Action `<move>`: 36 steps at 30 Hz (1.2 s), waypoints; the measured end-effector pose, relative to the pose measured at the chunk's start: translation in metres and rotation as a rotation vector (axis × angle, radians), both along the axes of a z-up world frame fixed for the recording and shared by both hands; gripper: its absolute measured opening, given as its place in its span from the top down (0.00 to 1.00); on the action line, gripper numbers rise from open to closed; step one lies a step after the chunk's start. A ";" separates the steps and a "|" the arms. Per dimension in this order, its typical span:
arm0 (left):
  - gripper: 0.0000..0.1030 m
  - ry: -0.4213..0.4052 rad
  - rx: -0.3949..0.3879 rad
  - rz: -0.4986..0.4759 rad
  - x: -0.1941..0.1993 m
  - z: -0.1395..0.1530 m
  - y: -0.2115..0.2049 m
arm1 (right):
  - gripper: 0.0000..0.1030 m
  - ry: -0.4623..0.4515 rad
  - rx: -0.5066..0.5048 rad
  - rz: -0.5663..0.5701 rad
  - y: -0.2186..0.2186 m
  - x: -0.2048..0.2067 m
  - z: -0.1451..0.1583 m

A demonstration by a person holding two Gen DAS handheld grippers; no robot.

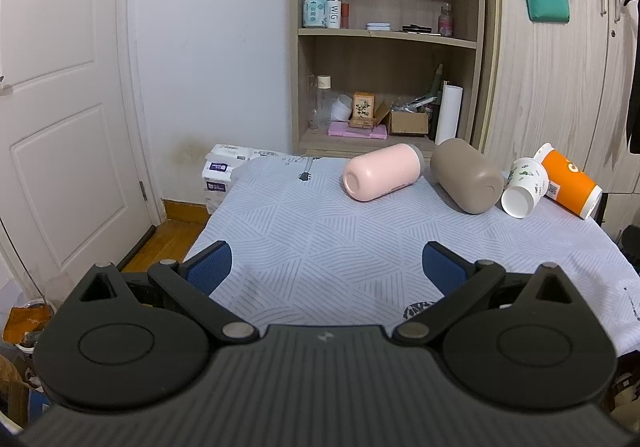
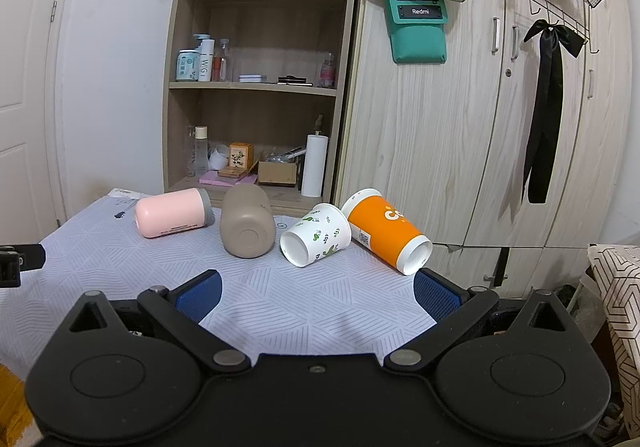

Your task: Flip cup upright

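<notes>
Left gripper point(image 1: 327, 265): you hold it low over the near part of the worktop, jaws spread wide with nothing between them; its blue pads point(image 1: 210, 267) sit well short of every cup.
Right gripper point(image 2: 316, 293): your jaws are wide apart here too and hold nothing; the right blue pad lies just below the open end of the orange cup in the right wrist view, whether it touches you cannot tell.
Worktop point(image 1: 320, 231): it carries a pale cloth with a grey line pattern, and all four cups lie on their sides in a row along its far part.
Pink cup point(image 1: 382, 172): it lies leftmost, flat end toward your left gripper, grey band at the far end.
Taupe cup point(image 1: 466, 179): it lies just right of the pink one, its closed rounded end facing you in the right wrist view point(image 2: 247, 221).
White leaf-print paper cup point(image 2: 316, 234): it is on its side with the visible round end toward you, just beside the taupe cup and touching or nearly touching the orange one.
Orange paper cup point(image 2: 386, 233): it lies rightmost, near the right edge of the worktop, tilted with its white rim end nearest your right gripper.
Shelf unit point(image 2: 256, 87): it stands behind the worktop, holding bottles and boxes.
Wardrobe point(image 2: 460, 127): it stands to the right of the shelves, with a teal pouch hung on it.
</notes>
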State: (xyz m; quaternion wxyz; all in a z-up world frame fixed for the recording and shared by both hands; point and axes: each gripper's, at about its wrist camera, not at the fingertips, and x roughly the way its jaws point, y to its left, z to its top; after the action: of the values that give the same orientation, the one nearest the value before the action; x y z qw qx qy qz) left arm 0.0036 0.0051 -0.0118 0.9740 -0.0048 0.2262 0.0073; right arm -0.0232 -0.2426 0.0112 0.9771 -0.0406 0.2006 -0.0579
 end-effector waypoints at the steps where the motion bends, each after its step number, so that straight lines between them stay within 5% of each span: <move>1: 0.00 0.000 0.000 0.000 0.000 0.000 0.000 | 0.00 0.000 0.000 0.000 0.000 0.000 0.000; 20: 0.00 0.050 -0.012 -0.040 0.005 0.016 0.000 | 0.00 0.032 0.063 0.062 -0.011 0.008 0.001; 25: 0.00 0.051 0.005 -0.078 0.017 0.033 0.000 | 0.00 0.024 0.217 0.282 -0.040 0.008 0.012; 33: 0.00 0.119 -0.057 -0.159 0.060 0.058 -0.009 | 0.00 -0.075 0.180 0.311 -0.060 0.020 0.026; 36: 0.00 0.145 -0.098 -0.200 0.078 0.060 -0.017 | 0.00 -0.045 0.205 0.357 -0.065 0.038 0.019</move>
State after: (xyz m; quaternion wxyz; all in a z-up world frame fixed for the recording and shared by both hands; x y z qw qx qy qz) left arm 0.0821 -0.0121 0.0485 0.9496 -0.0293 0.2954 -0.1007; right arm 0.0145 -0.3078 0.0304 0.9751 0.0257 0.1732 0.1358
